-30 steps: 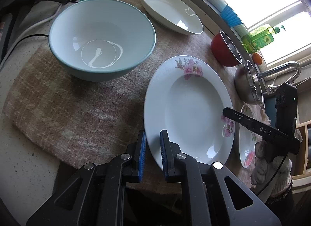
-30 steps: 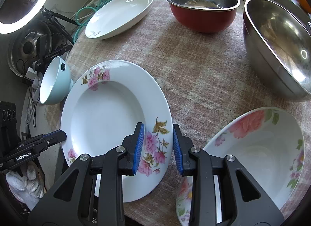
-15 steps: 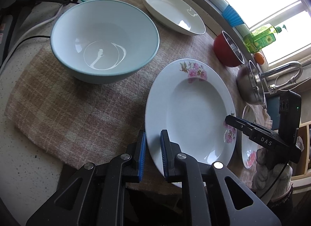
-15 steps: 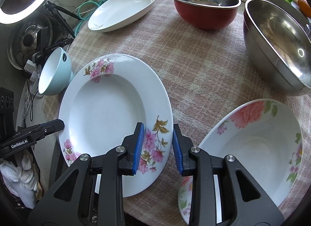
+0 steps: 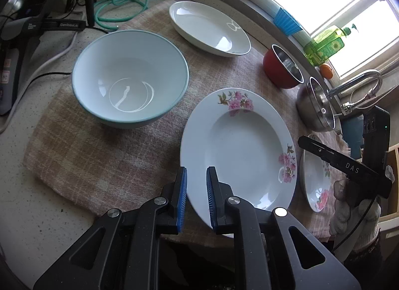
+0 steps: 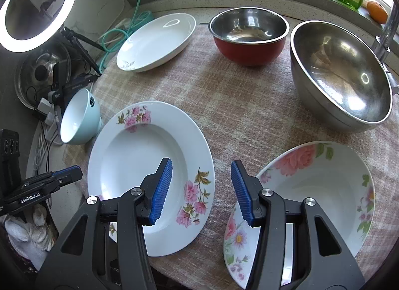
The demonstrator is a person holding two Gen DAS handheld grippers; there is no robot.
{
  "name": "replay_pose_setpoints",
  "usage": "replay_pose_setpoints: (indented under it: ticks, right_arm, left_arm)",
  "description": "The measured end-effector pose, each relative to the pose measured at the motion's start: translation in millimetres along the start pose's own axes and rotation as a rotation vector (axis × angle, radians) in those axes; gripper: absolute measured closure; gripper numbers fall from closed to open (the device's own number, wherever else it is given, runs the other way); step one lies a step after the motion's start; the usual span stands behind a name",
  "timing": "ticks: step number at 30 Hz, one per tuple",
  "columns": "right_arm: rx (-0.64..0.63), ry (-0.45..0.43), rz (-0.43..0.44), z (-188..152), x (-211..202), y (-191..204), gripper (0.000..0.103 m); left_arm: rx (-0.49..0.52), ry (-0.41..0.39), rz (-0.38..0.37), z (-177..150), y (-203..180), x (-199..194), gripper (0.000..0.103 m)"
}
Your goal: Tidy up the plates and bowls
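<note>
A white deep plate with pink flowers (image 5: 239, 145) (image 6: 139, 162) lies flat on the checked cloth (image 5: 119, 155). My left gripper (image 5: 195, 197) is shut on its near-left rim. My right gripper (image 6: 200, 187) is open, its jaws standing wide apart over the plate's right rim, touching nothing. A flowered bowl (image 6: 321, 190) sits to the right of the plate. A pale blue bowl (image 5: 129, 77) (image 6: 79, 117) stands to its left. A plain white oval plate (image 5: 209, 28) (image 6: 157, 40) lies at the back.
A red bowl with a steel inside (image 6: 249, 35) and a large steel bowl (image 6: 341, 75) stand at the back right. A ring light (image 6: 37, 5), cables and a green hose (image 5: 124, 0) crowd the left. A faucet (image 5: 359, 82) and soap bottle (image 5: 326, 43) are by the window.
My right gripper has opened, let go of the flowered plate's right rim and lifted back. The plate now rests on the cloth. My left gripper stays shut on its rim.
</note>
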State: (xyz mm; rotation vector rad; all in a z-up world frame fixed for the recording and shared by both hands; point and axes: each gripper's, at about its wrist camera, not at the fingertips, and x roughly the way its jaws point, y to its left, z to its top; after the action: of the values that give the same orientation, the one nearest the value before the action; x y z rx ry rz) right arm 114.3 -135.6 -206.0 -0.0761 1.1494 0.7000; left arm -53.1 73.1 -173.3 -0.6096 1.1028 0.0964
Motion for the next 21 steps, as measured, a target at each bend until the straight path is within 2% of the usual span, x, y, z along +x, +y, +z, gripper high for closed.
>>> replay_pose_setpoints:
  ticks: [4,5,6,10,16,21]
  right_arm:
    - [0.053,-0.042,0.006,-4.6,-19.6,-8.8,0.052]
    - [0.065,-0.053,0.003,-7.1,-25.8,-12.3,0.052]
    - [0.078,-0.063,-0.002,-9.9,-31.9,-16.0,0.052]
    - [0.132,-0.107,-0.034,-21.9,-55.5,-35.5,0.052]
    - [0.241,-0.152,-0.090,-42.8,-81.6,-75.9,0.052]
    - [0.322,-0.154,-0.147,-66.2,-90.5,-110.8,0.052]
  left_arm:
    - [0.031,-0.008,-0.033,7.2,-10.8,-4.1,0.089]
    - [0.041,-0.010,-0.043,9.4,-15.5,-3.8,0.086]
    - [0.051,-0.011,-0.054,11.2,-20.5,-3.4,0.083]
    - [0.108,0.002,-0.101,16.5,-46.7,3.8,0.083]
    - [0.229,0.061,-0.170,16.3,-95.0,22.9,0.082]
    - [0.334,0.109,-0.191,11.1,-132.3,47.0,0.082]
